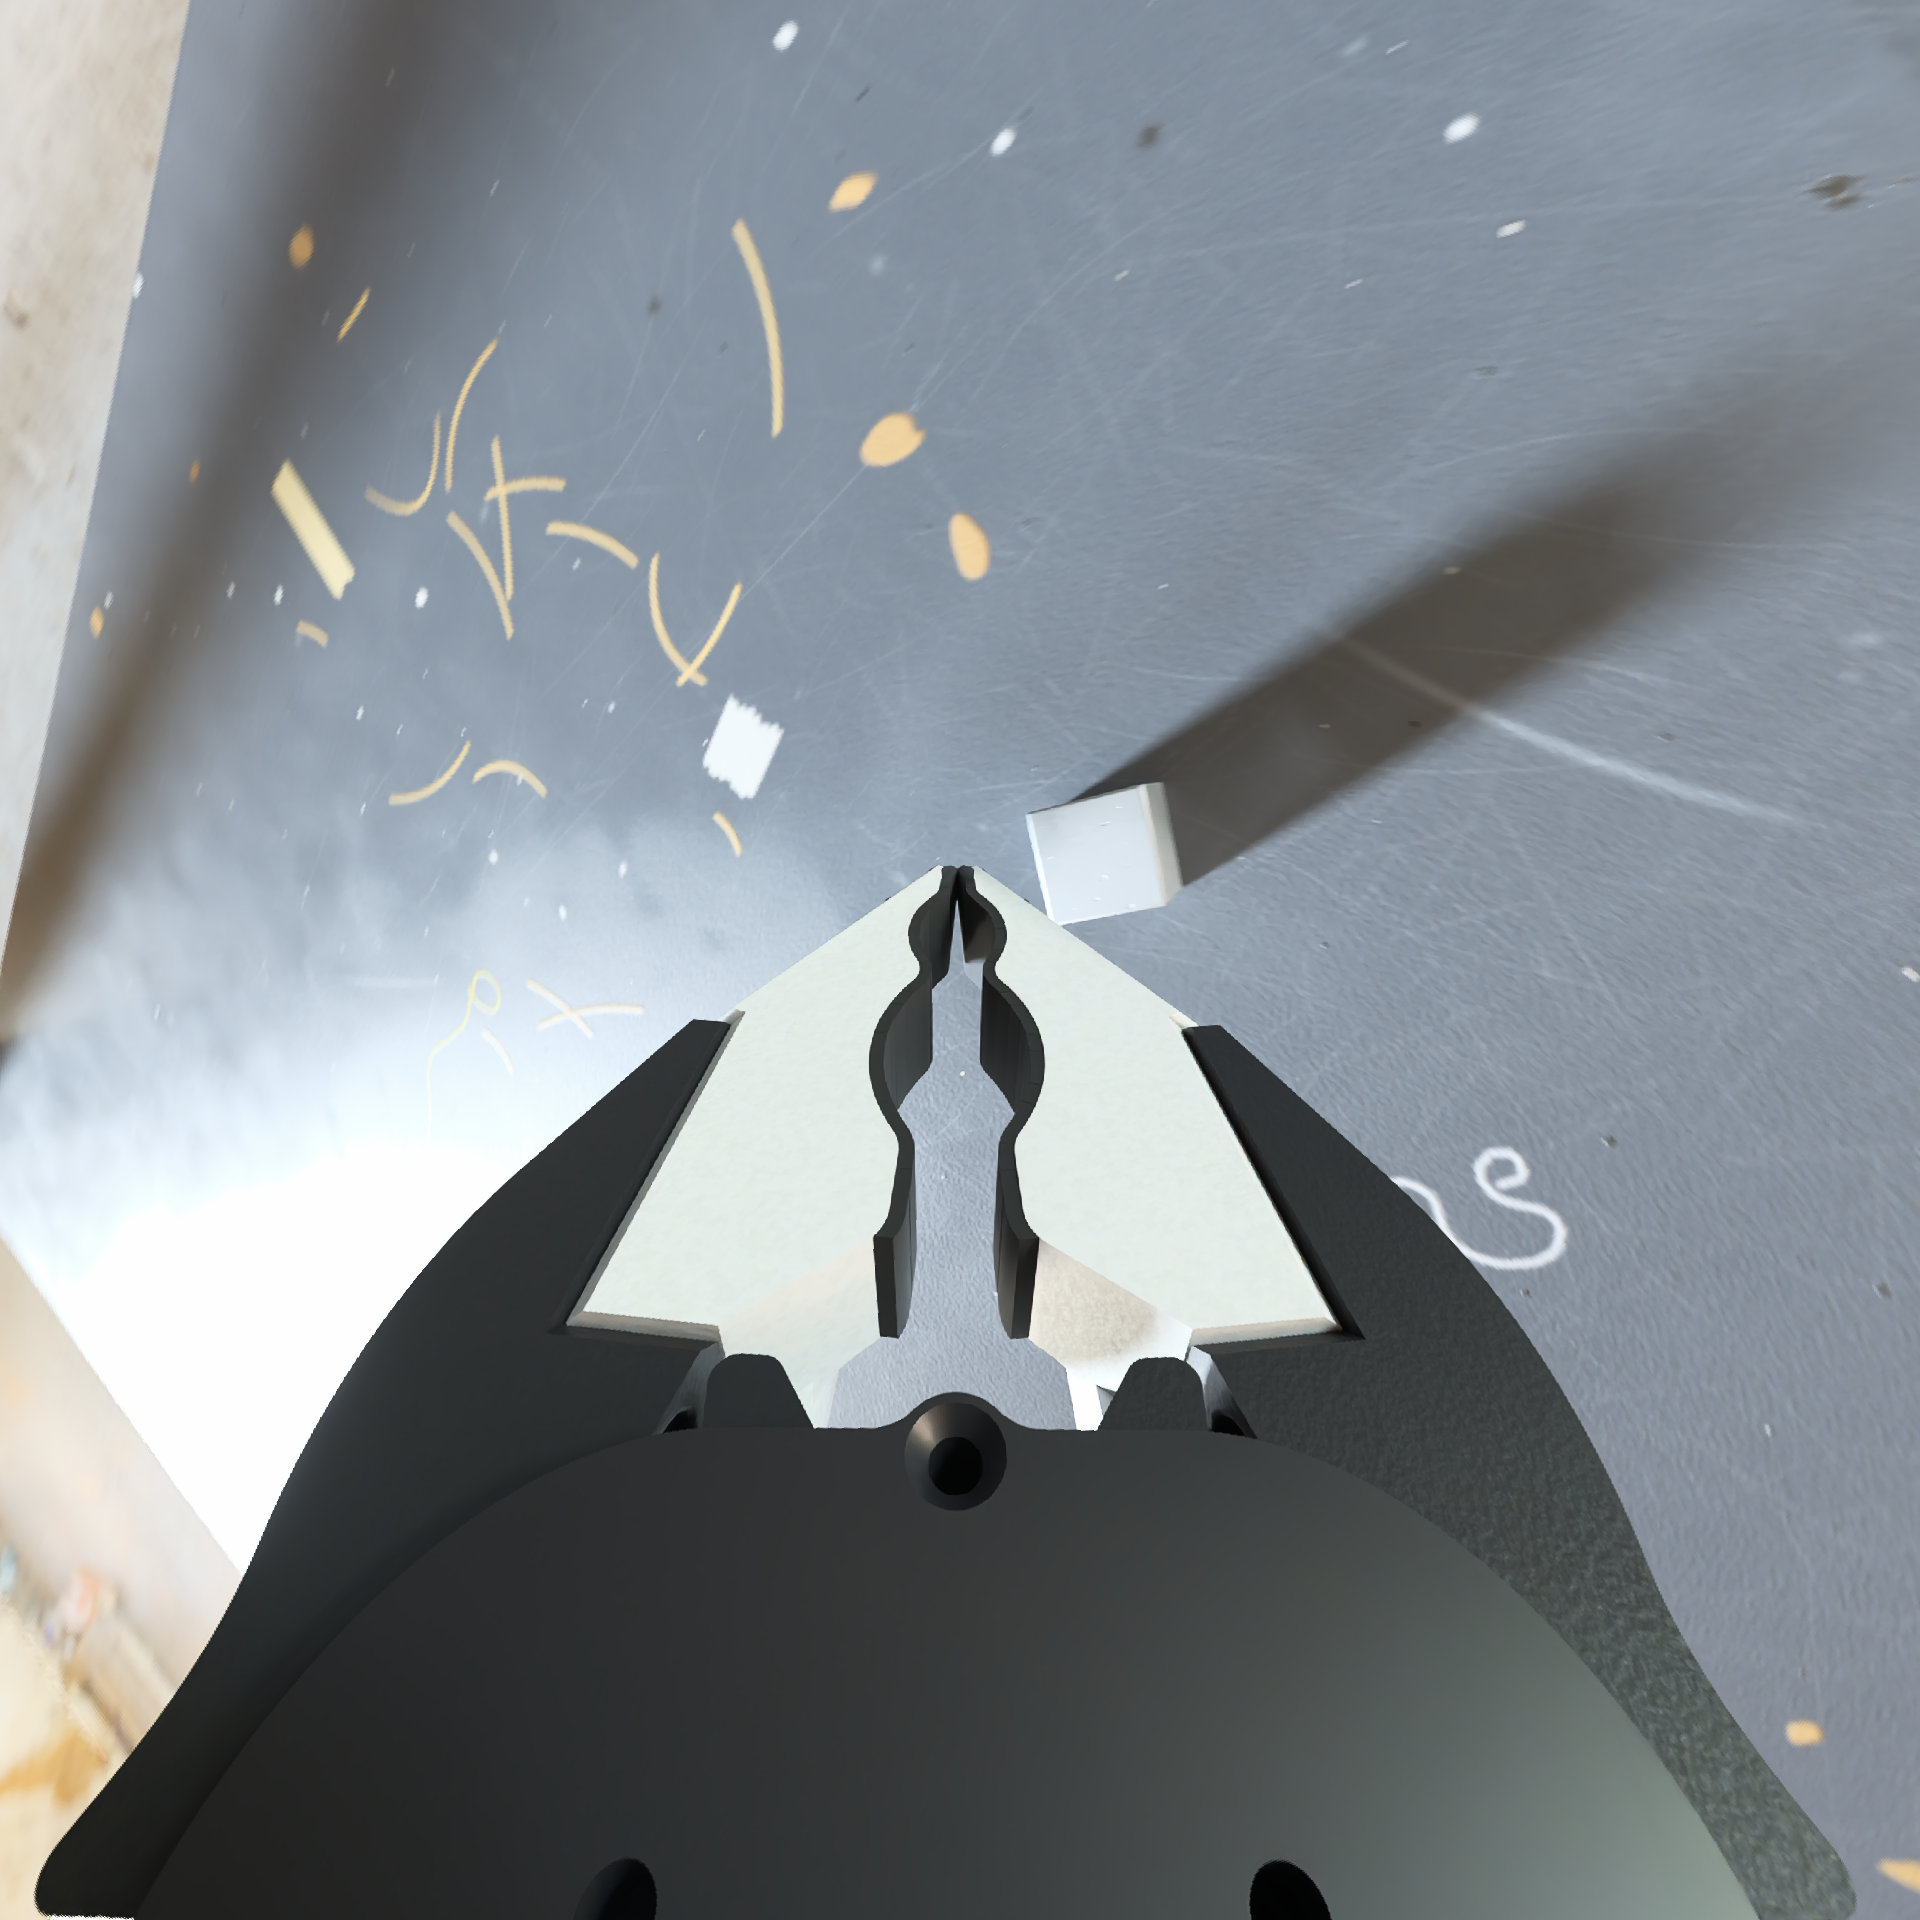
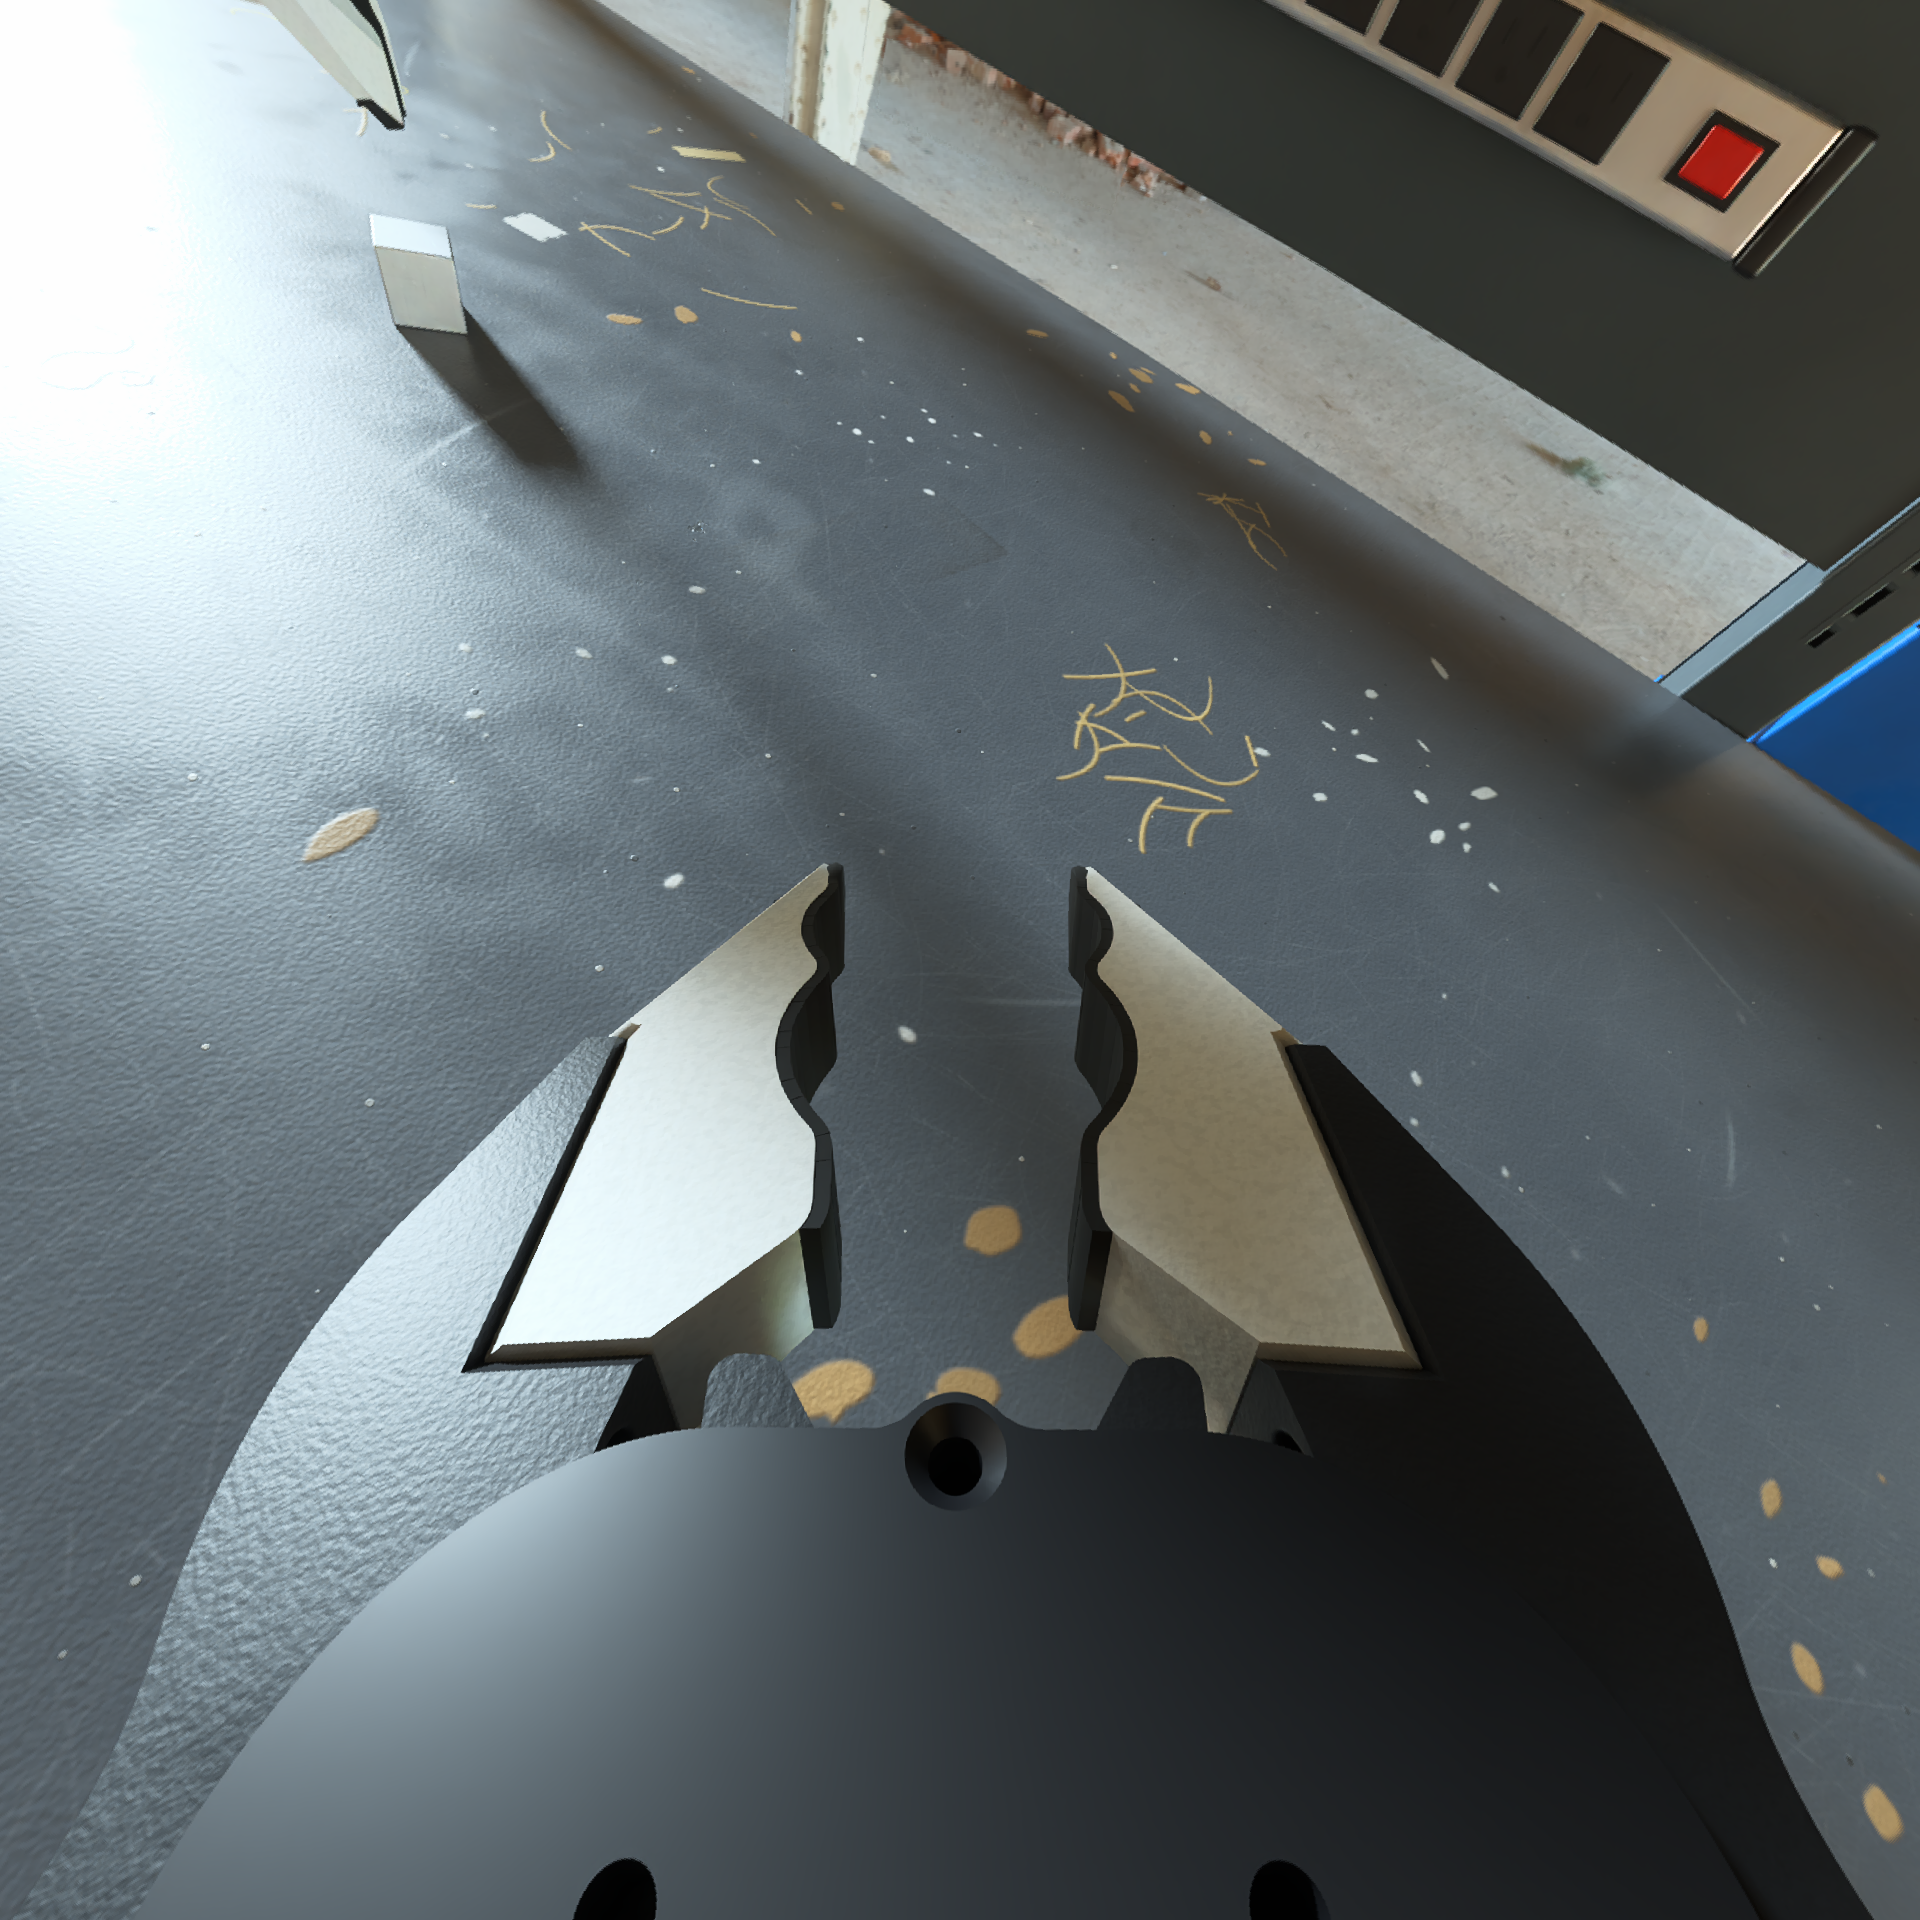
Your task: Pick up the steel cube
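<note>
In the left wrist view, the left gripper (image 1: 956, 878) is hovering with its tips pressed together, holding nothing, just beside the single small pale steel cube (image 1: 1103, 864) sitting on the dark grey speckled counter (image 1: 1351, 416). The approach step seems to be in hand; next the jaws need parting and centring over the cube.

In the right wrist view, the right gripper (image 2: 956, 883) is waiting wide open and empty, well apart from the cube (image 2: 419, 272); what is probably the left gripper (image 2: 358, 57) is peeking in at the top edge.
</note>
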